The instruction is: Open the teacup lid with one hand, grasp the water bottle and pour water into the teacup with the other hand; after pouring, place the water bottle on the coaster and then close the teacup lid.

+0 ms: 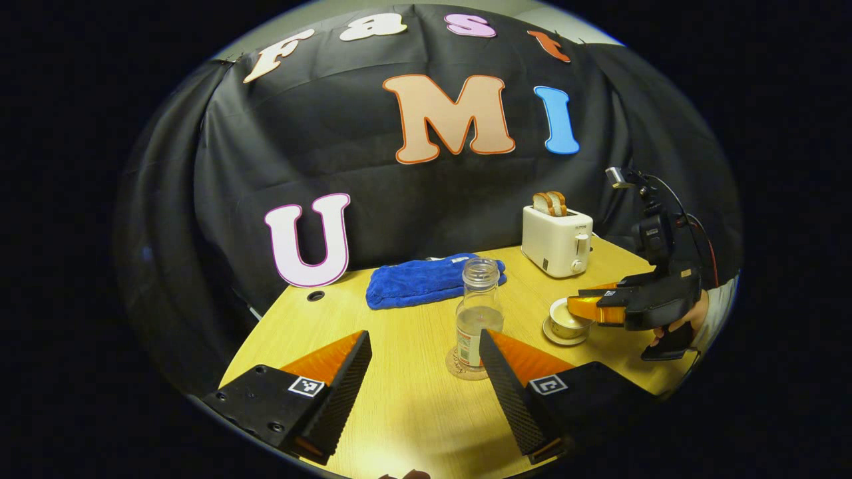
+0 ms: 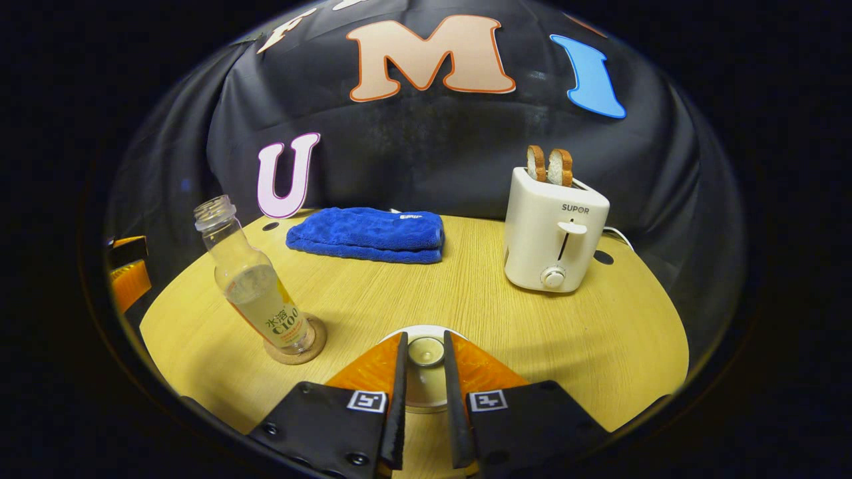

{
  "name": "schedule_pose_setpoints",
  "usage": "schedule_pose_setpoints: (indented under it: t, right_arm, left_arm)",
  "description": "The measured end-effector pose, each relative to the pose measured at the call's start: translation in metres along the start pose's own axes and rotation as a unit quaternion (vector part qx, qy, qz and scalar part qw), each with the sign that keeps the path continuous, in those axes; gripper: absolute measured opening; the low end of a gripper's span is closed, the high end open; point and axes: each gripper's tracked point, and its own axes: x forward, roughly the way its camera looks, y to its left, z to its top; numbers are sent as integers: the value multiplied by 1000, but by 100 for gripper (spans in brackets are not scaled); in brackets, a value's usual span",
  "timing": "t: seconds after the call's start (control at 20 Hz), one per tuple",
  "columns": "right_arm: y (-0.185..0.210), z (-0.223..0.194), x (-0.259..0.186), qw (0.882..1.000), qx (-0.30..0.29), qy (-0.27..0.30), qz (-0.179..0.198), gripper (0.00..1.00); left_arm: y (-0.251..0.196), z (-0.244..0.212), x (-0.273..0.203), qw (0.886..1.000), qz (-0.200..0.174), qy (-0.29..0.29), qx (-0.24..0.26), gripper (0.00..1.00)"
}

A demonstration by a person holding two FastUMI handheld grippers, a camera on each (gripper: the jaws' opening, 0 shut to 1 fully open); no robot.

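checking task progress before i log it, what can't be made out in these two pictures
- Teacup, left gripper view: the right claw covers its top, so lid on or off is unclear.
- Lid knob, right gripper view: fingers flank it; contact is uncertain.
- Water level inside the teacup: hidden in both views.
- Water bottle, left gripper view: its base on the coaster is partly hidden by a finger.

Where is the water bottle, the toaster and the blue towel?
water bottle (image 2: pixel 256 293): right gripper view, on its clear body above the label.
toaster (image 2: pixel 552 229): right gripper view, on its white front by the lever.
blue towel (image 1: pixel 426 279): left gripper view, on the folded top.
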Motion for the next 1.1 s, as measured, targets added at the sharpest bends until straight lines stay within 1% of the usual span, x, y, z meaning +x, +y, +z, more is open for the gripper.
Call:
schedule_pose_setpoints:
  t: [0.05,0.1,0.15,0.3,0.4,0.45,0.55,0.7,0.75,0.85,0.9,0.95,1.0,1.1]
  right_arm:
    - [0,1,0,1000,-1,0,0,34]
    - [0,-1,1,1000,0,0,1,34]
    - [3,-1,0,1000,3,2,7,37]
    - [7,8,-8,1000,5,-12,11,69]
    - [7,20,-18,1000,5,-29,5,90]
    - [8,28,-25,999,7,-40,5,95]
    - [10,43,-42,998,5,-61,0,96]
    - [9,70,-75,994,-13,-105,-21,98]
    - [12,80,-87,992,-15,-120,-21,95]
    - [14,95,-111,988,-21,-148,-25,98]
    - [11,99,-120,986,-26,-159,-32,98]
    - [9,104,-130,985,-27,-168,-37,100]
    - [11,108,-137,983,-25,-177,-39,98]
    - [8,113,-152,981,-15,-186,-44,98]
  left_arm:
    - [-1,1,0,1000,-1,-1,-1,95]
    - [-1,2,-1,1000,-2,-2,-1,95]
    - [-1,3,-2,1000,-2,-4,-1,95]
    - [-4,11,-1,1000,-4,-13,1,95]
    - [-7,23,-4,1000,-5,-24,-1,95]
    - [-7,28,-4,1000,-5,-30,-6,95]
    - [-7,40,-3,999,-3,-44,-15,95]
    - [-9,58,-3,997,1,-68,-21,95]
    - [-11,62,-3,997,-1,-74,-22,95]
    - [-15,70,-4,996,-3,-85,-28,95]
    - [-16,74,-4,995,-2,-89,-31,95]
    - [-15,77,-5,995,1,-92,-32,95]
    - [-12,82,-6,995,8,-99,-28,95]
    - [-11,94,-9,993,14,-116,-27,95]
